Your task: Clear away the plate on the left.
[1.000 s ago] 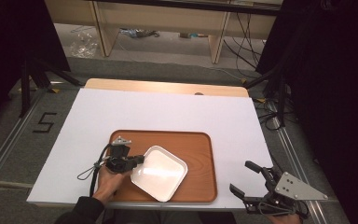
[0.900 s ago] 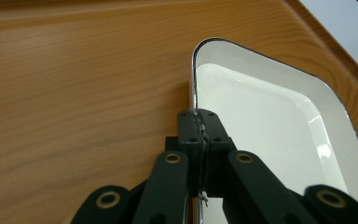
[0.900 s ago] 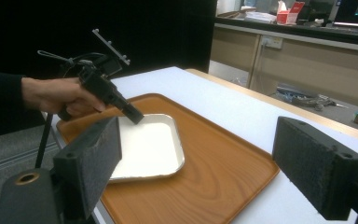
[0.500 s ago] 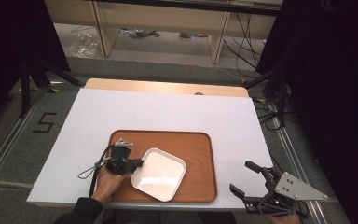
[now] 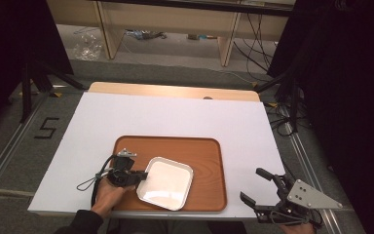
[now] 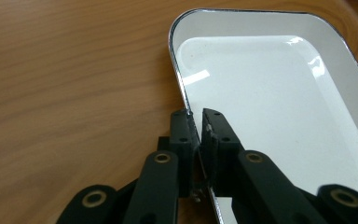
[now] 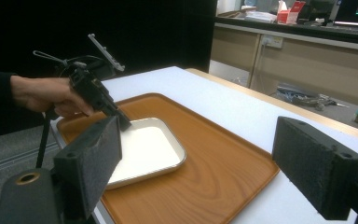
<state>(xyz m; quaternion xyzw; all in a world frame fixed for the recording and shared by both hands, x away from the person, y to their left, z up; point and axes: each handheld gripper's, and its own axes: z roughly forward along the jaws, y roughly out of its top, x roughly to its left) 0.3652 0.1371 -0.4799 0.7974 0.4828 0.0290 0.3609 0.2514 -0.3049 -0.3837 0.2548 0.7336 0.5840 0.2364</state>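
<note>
The left hand-held gripper (image 6: 196, 126) is clenched on the near-left rim of the white dish (image 5: 165, 183), which lies inside the wooden tray (image 5: 204, 153) on the tabletop (image 5: 175, 117), while the right hand-held gripper (image 5: 268, 192), released, hangs well apart off the tabletop's near-right corner.

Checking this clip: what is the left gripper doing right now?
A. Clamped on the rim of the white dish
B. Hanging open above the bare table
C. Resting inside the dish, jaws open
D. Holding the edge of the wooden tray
A: in the left gripper view the left gripper has its jaws pinched on the rim of the white dish, which lies on the wooden tray.
</note>
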